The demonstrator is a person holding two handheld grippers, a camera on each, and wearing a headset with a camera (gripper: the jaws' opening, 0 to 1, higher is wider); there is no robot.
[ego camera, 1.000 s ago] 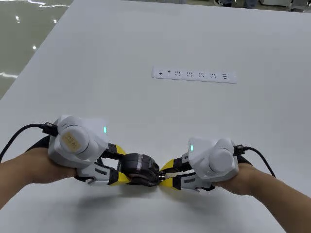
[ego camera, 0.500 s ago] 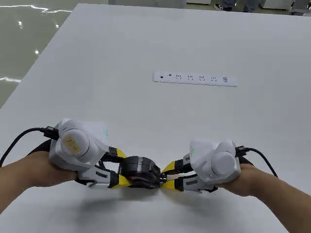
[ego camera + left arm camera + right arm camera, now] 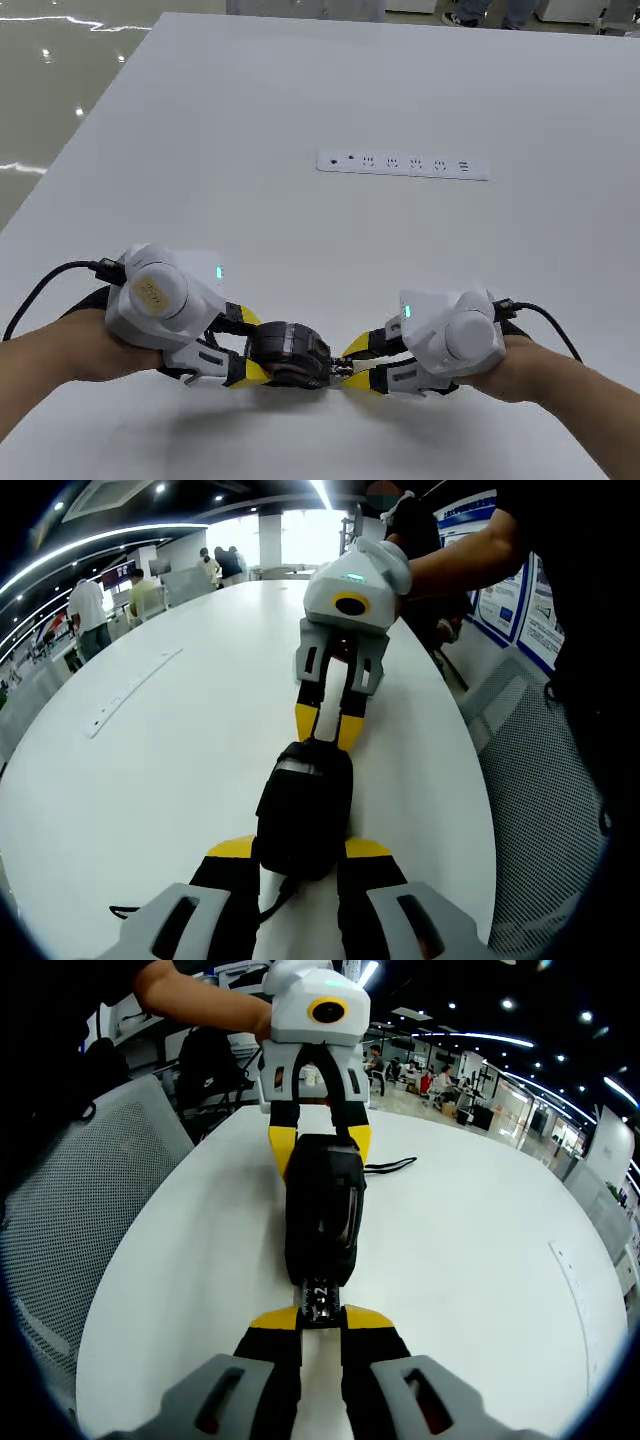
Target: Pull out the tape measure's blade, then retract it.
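A black tape measure (image 3: pixel 287 353) rests on the white table (image 3: pixel 300 90) near its front edge, between the two grippers. My left gripper (image 3: pixel 243 350) is shut on the case (image 3: pixel 303 805), its yellow-tipped jaws pressing both sides. My right gripper (image 3: pixel 346 365) is shut on the blade's end (image 3: pixel 318 1306), where a short length with printed numbers shows just outside the case (image 3: pixel 323 1205). The left gripper (image 3: pixel 318 1145) faces me in the right gripper view, and the right gripper (image 3: pixel 331 720) faces me in the left gripper view.
A white power strip (image 3: pixel 403 164) lies flat further back on the table. Cables trail from both grippers toward the front edge. Grey mesh chairs (image 3: pixel 85 1175) stand beside the table, and people stand far off in the room.
My right gripper has drawn slightly to the right, away from the case, with the blade's end in it. The left gripper and the case have stayed put.
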